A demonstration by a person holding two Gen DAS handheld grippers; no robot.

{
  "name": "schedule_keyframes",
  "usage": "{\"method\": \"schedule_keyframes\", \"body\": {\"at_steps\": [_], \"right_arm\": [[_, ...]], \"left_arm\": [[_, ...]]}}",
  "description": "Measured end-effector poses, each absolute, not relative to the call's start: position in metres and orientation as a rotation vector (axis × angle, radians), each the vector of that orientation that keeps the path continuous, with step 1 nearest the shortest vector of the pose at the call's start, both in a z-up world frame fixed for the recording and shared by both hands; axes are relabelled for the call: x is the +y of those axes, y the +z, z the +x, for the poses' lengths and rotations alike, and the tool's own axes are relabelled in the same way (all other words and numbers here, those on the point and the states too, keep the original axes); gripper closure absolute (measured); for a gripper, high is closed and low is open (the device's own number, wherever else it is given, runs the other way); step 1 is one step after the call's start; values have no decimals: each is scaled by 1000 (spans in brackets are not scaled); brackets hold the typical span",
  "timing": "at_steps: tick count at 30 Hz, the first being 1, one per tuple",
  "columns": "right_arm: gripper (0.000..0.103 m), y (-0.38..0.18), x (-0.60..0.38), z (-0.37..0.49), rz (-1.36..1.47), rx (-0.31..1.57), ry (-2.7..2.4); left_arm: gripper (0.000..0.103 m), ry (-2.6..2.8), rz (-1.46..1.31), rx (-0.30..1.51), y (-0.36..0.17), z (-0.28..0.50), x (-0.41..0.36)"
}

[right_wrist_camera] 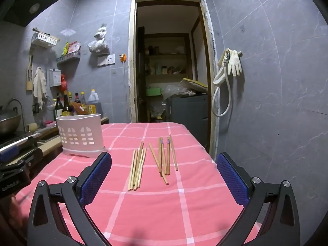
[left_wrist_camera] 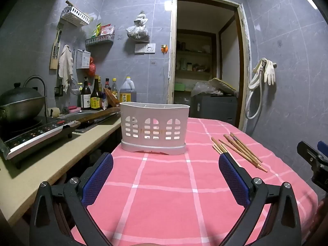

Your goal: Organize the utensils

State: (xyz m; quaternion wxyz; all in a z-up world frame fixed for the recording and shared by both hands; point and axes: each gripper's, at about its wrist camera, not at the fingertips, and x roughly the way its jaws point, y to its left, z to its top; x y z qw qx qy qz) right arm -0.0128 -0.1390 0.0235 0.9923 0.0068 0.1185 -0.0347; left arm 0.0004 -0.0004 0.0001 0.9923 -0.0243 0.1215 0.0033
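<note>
Both my claws, left claw (left_wrist_camera: 166,176) and right claw (right_wrist_camera: 164,176), gape empty; every chopstick (right_wrist_camera: 137,169) lies on the table (right_wrist_camera: 184,205), white utensil holder (left_wrist_camera: 154,128) unfilled.

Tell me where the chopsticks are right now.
The chopsticks lie loose on the pink checked tablecloth, straight ahead in the right wrist view, to the right of the white utensil holder.

text: none legible | bottles (left_wrist_camera: 96,96) left beyond left gripper (left_wrist_camera: 166,176): labels blurred | holder (left_wrist_camera: 153,126): faint print, unreadable
</note>
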Motion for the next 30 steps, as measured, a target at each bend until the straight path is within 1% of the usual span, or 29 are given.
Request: {"method": "schedule_keyframes", "body": {"at_steps": [30], "right_arm": [[0,23,-138,-12,14,242,-70]], "left_arm": [[2,7,-60,236,1,1,2]]}}
